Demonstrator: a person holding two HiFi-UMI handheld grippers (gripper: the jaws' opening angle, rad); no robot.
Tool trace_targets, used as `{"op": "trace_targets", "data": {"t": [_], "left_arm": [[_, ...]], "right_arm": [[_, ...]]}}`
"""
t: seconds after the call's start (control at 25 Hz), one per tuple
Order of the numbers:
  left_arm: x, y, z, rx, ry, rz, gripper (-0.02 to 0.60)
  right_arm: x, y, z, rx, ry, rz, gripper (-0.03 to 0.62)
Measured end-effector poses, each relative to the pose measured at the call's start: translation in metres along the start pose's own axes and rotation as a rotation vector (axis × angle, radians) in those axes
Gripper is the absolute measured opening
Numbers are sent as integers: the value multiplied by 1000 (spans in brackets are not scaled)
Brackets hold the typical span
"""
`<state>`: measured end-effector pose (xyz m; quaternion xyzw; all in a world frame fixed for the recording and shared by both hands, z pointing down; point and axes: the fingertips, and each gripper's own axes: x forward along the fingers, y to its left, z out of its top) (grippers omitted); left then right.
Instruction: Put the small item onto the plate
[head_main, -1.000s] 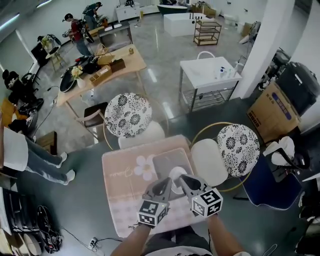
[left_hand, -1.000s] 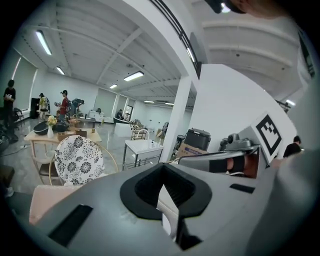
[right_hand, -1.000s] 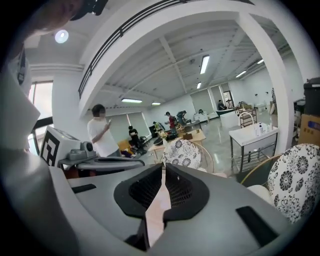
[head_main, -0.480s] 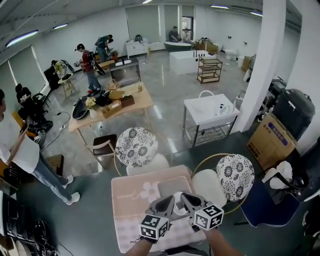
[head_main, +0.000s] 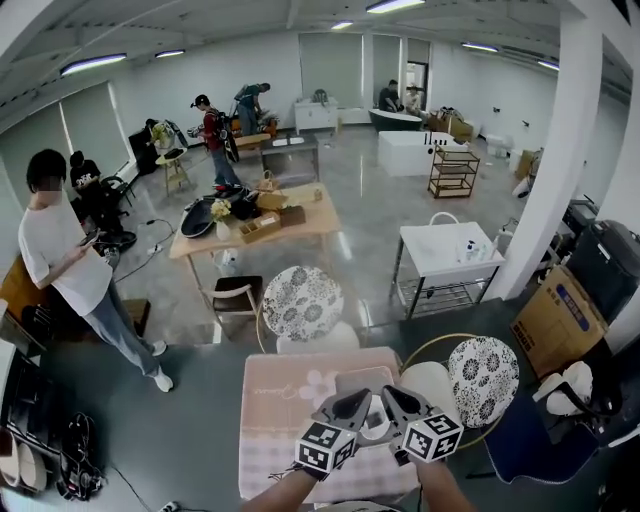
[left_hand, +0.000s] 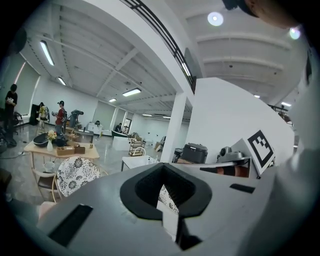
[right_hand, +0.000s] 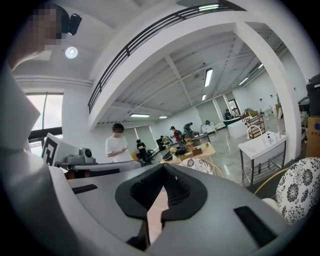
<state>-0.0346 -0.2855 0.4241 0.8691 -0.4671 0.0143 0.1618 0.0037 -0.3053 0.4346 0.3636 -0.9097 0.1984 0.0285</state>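
My two grippers are held side by side over the pink-clothed table (head_main: 285, 420) at the bottom of the head view, both tilted up toward the room. The left gripper (head_main: 354, 402) is shut with nothing in it, and its own view shows the jaws (left_hand: 170, 220) meeting. The right gripper (head_main: 393, 398) is likewise shut and empty (right_hand: 150, 220). A sliver of the white plate (head_main: 377, 428) on a grey mat (head_main: 362, 380) shows between them. No small item is visible in any view.
Two floral-backed chairs (head_main: 303, 303) (head_main: 483, 380) stand at the table's far side. Beyond are a wooden table (head_main: 262, 225), a white sink cart (head_main: 450, 250), a cardboard box (head_main: 560, 318), a white pillar (head_main: 550, 160) and a person (head_main: 70, 260) standing at left.
The head view has tilted up from the table toward the room, so the table and grippers sit lower in frame. Both grippers stay close together over the plate.
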Motion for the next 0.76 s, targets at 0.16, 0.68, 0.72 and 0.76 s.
{"op": "trace_targets", "data": {"t": [0.16,0.68,0.72,0.76], "left_arm": [[3,0,8,9,-12,-4,5],[-16,22,21,2,-48,44,5],[-16,23,21,1,-49,47,5],[-16,24,21,1,-49,49,5]], "right_arm": [[1,2,9,-7,-17,-2,14],[21,26,13,-39,-7,43,14],[22,26,13,-40,-6,44,14],[22,26,13,-41,-4,46,14]]}}
